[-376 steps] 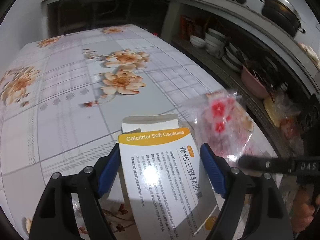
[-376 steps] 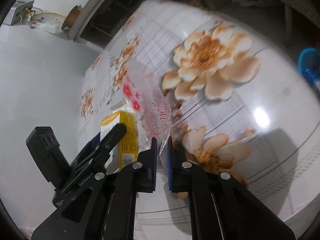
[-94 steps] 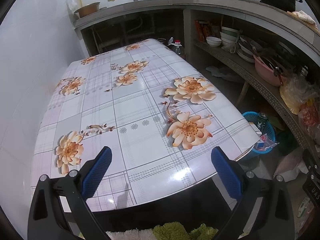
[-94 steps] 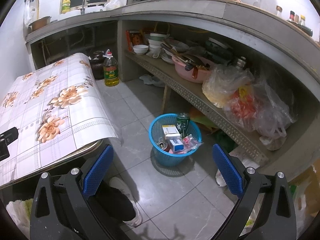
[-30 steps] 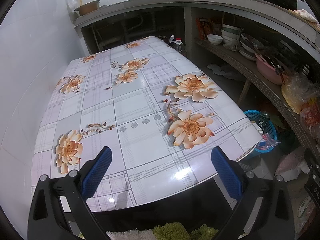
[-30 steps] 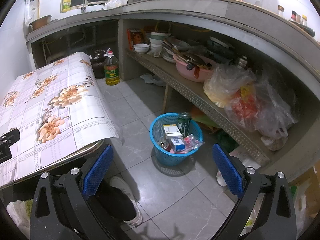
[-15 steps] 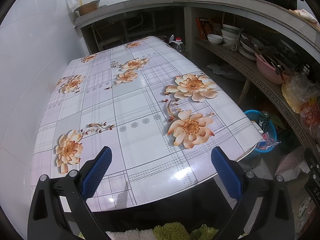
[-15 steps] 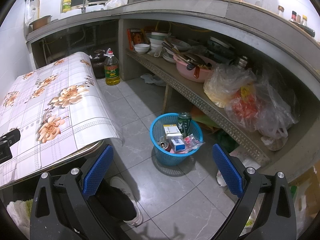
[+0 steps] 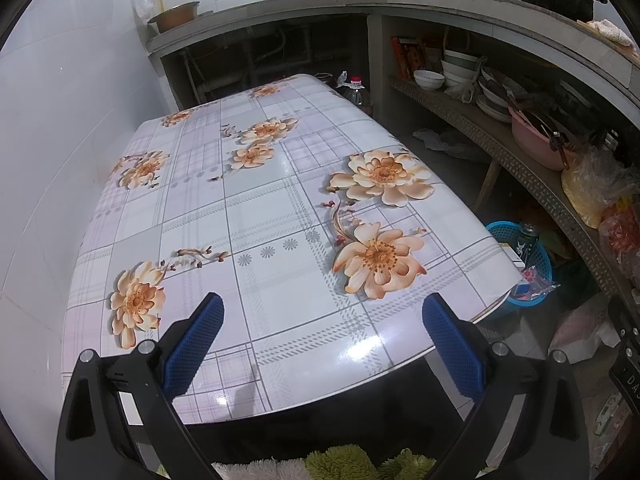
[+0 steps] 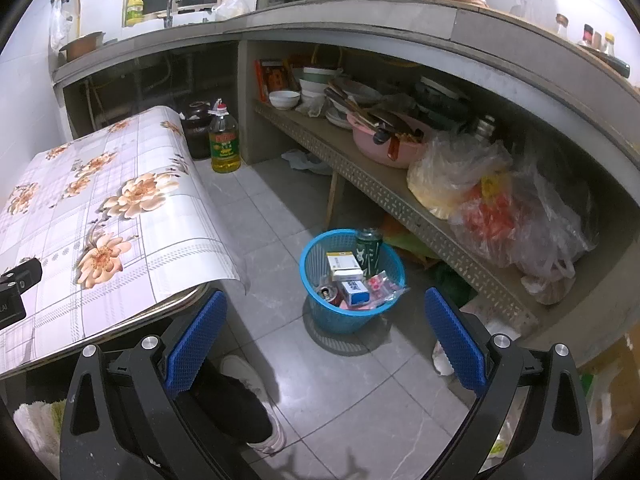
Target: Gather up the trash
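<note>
A blue plastic basket (image 10: 320, 276) stands on the tiled floor beside the table. It holds a green can (image 10: 369, 251), two small boxes (image 10: 341, 266), a clear wrapper with red print (image 10: 380, 286) and other trash. The basket also shows in the left wrist view (image 9: 538, 254). My left gripper (image 9: 322, 328) is open and empty above the near edge of the floral table (image 9: 256, 216). My right gripper (image 10: 322, 330) is open and empty, held above the floor in front of the basket.
A low shelf (image 10: 380, 188) under the counter holds bowls, a pink basin (image 10: 384, 148) and plastic bags (image 10: 500, 208). An oil bottle (image 10: 225, 140) stands on the floor past the table. A shoe (image 10: 256, 400) is below the right gripper.
In the last second nothing has visibly moved. Much earlier my left gripper held a medicine box and my right a clear wrapper over the table; both are now open and empty.
</note>
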Action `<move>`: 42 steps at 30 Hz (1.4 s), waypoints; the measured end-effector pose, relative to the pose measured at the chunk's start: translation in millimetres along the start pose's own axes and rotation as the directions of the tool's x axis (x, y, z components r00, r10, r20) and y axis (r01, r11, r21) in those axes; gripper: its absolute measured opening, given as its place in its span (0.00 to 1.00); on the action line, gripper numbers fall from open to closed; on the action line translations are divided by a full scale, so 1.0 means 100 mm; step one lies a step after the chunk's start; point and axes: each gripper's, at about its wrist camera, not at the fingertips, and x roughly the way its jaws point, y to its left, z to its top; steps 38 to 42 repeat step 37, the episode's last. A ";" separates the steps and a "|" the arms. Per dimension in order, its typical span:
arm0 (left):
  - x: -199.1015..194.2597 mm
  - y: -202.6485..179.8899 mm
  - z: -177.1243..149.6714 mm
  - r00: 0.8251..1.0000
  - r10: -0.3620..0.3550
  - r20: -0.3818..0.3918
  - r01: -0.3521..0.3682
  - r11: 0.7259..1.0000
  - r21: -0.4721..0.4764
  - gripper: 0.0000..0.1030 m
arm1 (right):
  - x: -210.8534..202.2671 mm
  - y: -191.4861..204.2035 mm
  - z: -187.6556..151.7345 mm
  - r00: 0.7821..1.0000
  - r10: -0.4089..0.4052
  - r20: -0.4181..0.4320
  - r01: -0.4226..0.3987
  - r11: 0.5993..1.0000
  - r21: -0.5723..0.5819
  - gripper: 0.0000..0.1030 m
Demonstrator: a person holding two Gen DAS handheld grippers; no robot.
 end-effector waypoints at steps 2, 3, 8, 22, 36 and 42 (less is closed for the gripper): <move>0.00 0.00 0.00 1.000 0.000 0.000 0.000 1.000 0.000 0.95 | 0.00 0.00 0.00 1.000 0.001 0.000 -0.001 1.000 0.000 0.92; 0.00 0.00 0.00 1.000 0.000 0.000 0.000 1.000 0.000 0.95 | 0.00 0.00 0.00 1.000 0.000 0.000 0.000 1.000 0.000 0.92; 0.00 0.00 0.00 1.000 0.000 0.000 0.000 1.000 0.001 0.95 | 0.00 0.00 0.00 1.000 0.000 0.000 0.000 1.000 -0.001 0.92; 0.00 -0.01 0.01 1.000 0.000 -0.002 0.000 1.000 0.002 0.95 | 0.00 0.01 0.00 1.000 -0.001 0.000 0.001 1.000 0.001 0.92; 0.00 0.00 -0.02 1.000 0.000 -0.013 0.000 1.000 0.004 0.95 | 0.00 0.01 0.00 1.000 -0.001 0.000 0.001 1.000 -0.001 0.92; 0.00 0.00 -0.02 1.000 0.000 -0.013 0.000 1.000 0.003 0.95 | 0.00 0.01 0.00 1.000 0.001 0.000 -0.001 1.000 0.001 0.92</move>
